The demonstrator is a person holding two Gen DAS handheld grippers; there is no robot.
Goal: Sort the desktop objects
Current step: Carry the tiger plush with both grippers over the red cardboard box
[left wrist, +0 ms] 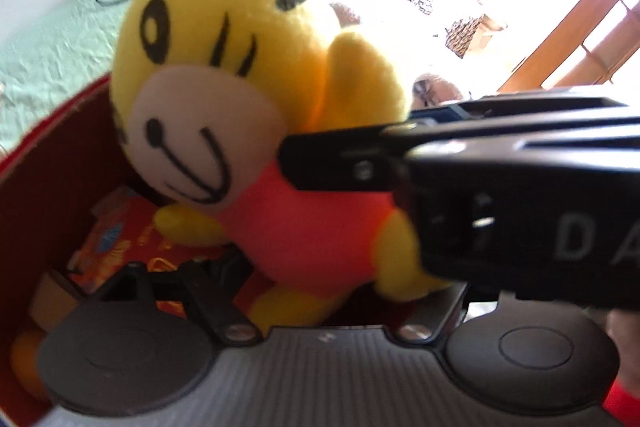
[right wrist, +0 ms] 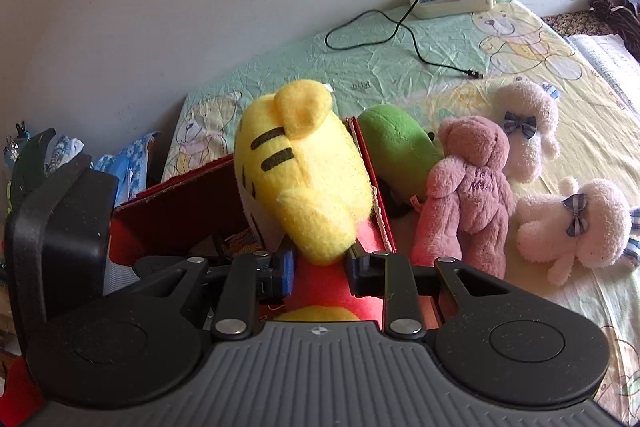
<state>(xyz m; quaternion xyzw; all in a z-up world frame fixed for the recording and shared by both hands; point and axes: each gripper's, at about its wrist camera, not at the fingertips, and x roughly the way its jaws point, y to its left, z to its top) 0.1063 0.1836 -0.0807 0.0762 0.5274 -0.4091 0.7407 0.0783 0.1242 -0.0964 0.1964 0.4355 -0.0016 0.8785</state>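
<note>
A: Right, item one: a yellow plush tiger with black stripes, white muzzle and pink-red body (left wrist: 256, 131). Where was it?

B: Held above the open red cardboard box (right wrist: 180, 211), head up, over the box's right-hand part. The right gripper (right wrist: 320, 263) was clenched on it, one blue-padded finger and one black finger pressing its body from either side. In the left wrist view that same right gripper (left wrist: 480, 203) came in from the right and bit the pink-red body.

A: And the left gripper (left wrist: 316, 291)?

B: Its fingers sat low behind the toy, mostly hidden; whether it was released or clamped, I could not tell.

A: Box contents?

B: Red and orange printed packets (left wrist: 120, 243) lay on the floor of the box; further detail was blurred.

A: Surroundings?

B: A pale green and yellow bedsheet printed with cartoon bears (right wrist: 440, 59). Just beside the box's right wall lay a green plush toy (right wrist: 396, 151), then a dusty-pink plush bear (right wrist: 468, 191) face down, touching it. Two cream plush bears with checked bows followed, one farther back (right wrist: 524, 131), one nearer (right wrist: 580, 227). By the wall sat a white power strip (right wrist: 448, 1) with a black charger plugged in, its black cable (right wrist: 400, 27) looping across the sheet.
</note>
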